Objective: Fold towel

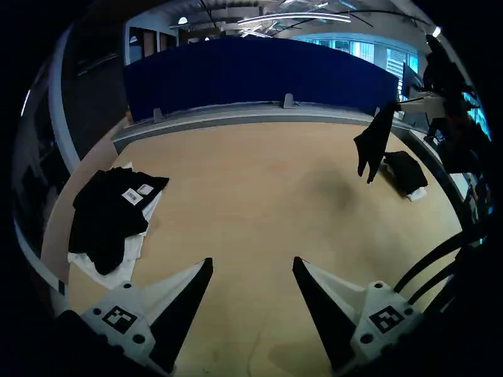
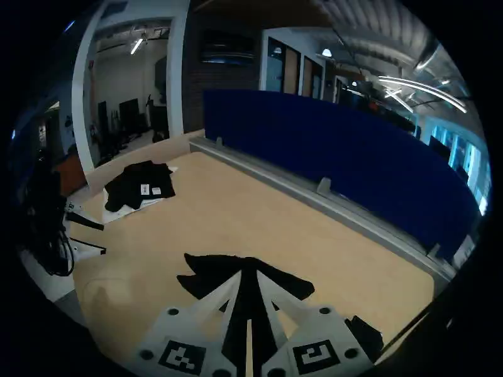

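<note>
Black-and-white square markers [image 1: 119,318] sit on the tools; the white tags [image 1: 138,193] are too small to read. The left gripper [image 1: 251,260] gapes wide and empty over the smooth wooden table [image 1: 264,176]. The right gripper [image 2: 249,274] pinches a limp black towel [image 2: 207,276], which hangs at two o'clock in the left gripper view. A rumpled black pile [image 1: 104,213] lies at nine o'clock.

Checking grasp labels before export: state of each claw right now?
Left claw: open, holding nothing.
Right claw: closed on the black towel.
</note>
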Demonstrator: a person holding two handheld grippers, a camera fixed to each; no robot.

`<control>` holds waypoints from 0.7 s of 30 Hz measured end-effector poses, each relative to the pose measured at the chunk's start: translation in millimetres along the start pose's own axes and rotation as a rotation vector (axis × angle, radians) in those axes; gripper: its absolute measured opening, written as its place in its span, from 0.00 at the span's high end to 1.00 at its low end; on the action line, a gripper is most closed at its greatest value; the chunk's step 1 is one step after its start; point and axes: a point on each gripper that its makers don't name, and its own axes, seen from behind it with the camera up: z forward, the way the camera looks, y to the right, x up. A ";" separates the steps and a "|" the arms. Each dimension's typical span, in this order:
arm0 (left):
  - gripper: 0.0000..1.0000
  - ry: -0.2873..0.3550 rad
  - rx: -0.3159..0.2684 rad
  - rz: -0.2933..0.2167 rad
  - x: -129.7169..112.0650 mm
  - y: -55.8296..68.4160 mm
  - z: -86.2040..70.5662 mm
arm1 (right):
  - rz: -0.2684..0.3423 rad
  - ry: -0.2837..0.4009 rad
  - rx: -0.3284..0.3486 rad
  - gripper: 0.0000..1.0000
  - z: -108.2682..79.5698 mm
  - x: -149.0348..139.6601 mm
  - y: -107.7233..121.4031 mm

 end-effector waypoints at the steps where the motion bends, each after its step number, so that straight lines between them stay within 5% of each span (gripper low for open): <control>1: 0.06 -0.001 0.000 0.001 -0.1 0.2 0.0 | 0.000 -0.001 -0.007 0.98 -1.0 -0.1 7.2; 21: 0.06 -0.024 0.010 0.005 -2.0 7.2 4.1 | 0.001 -0.034 -0.131 0.98 -13.4 -0.6 135.0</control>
